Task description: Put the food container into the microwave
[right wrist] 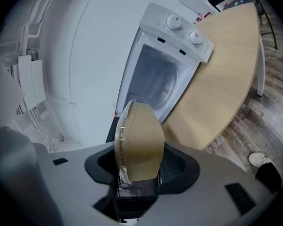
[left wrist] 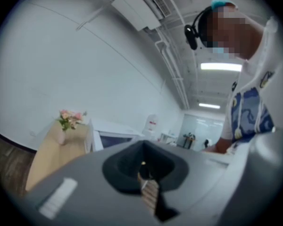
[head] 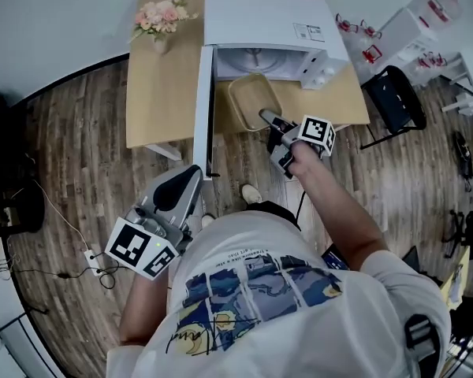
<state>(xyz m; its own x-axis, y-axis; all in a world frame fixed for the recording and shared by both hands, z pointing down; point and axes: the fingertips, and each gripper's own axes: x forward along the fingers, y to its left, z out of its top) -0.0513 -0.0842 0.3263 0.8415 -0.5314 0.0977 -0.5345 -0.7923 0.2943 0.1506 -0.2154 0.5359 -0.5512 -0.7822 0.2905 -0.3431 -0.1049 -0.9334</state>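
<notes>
The tan food container (head: 252,101) with a clear lid hangs just in front of the white microwave (head: 260,18), tilted on edge in the right gripper view (right wrist: 139,142). My right gripper (head: 266,118) is shut on the container's near rim (right wrist: 137,178). The microwave door (head: 203,109) stands open to the left, and the cavity (right wrist: 155,81) with its round plate shows behind the container. My left gripper (head: 181,186) is held low beside the person's body, away from the table, its jaws together and empty (left wrist: 150,192).
The microwave stands on a light wooden table (head: 162,93) with a vase of pink flowers (head: 162,14) at the far left corner. A black chair (head: 398,97) stands right of the table. Cables and a power strip (head: 91,258) lie on the wooden floor at left.
</notes>
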